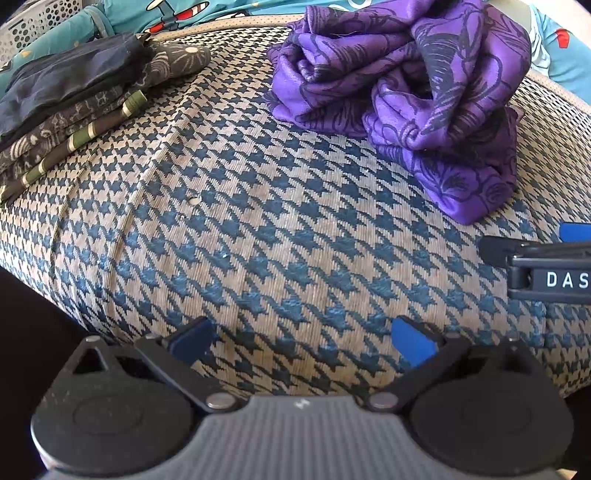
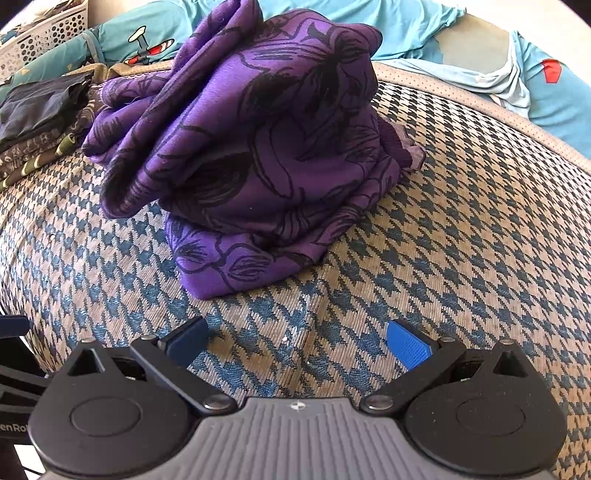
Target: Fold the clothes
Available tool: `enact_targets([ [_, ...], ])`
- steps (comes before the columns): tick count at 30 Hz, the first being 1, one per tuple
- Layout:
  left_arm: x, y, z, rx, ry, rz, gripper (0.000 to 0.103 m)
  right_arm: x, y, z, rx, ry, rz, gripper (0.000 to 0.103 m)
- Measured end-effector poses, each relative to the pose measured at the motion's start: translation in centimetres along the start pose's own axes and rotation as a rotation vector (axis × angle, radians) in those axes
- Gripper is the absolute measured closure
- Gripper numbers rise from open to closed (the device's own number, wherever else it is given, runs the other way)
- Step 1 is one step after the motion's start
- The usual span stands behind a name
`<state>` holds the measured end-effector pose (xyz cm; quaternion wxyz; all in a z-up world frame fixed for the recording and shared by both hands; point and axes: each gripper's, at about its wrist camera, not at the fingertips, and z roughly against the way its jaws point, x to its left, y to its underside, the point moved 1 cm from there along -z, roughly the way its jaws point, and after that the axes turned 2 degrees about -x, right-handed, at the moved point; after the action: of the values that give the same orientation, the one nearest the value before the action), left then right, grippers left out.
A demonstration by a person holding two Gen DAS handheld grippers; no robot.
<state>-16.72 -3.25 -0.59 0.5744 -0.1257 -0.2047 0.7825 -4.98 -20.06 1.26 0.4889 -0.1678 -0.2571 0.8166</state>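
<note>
A purple cloth with dark flower outlines (image 1: 406, 92) lies bunched in a heap on the houndstooth cushion (image 1: 258, 221), at the far right in the left wrist view. In the right wrist view it (image 2: 251, 147) rises straight ahead, close to the fingers. My left gripper (image 1: 303, 338) is open and empty, low over bare cushion, well short of the cloth. My right gripper (image 2: 297, 341) is open and empty, just short of the cloth's near corner. The right gripper's body (image 1: 546, 273) shows at the right edge of the left wrist view.
A stack of folded dark clothes (image 1: 70, 107) lies at the far left of the cushion; it also shows in the right wrist view (image 2: 40, 118). A teal printed sheet (image 2: 443, 33) lies behind the cushion. A white perforated basket (image 2: 44, 33) stands at the back left.
</note>
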Motion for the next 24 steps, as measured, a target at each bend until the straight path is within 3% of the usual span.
enact_targets([
  [24, 0.12, -0.69, -0.64, 0.020, 0.015, 0.026, 0.000, 0.02, -0.05, -0.36, 0.037, 0.019, -0.032, 0.000],
])
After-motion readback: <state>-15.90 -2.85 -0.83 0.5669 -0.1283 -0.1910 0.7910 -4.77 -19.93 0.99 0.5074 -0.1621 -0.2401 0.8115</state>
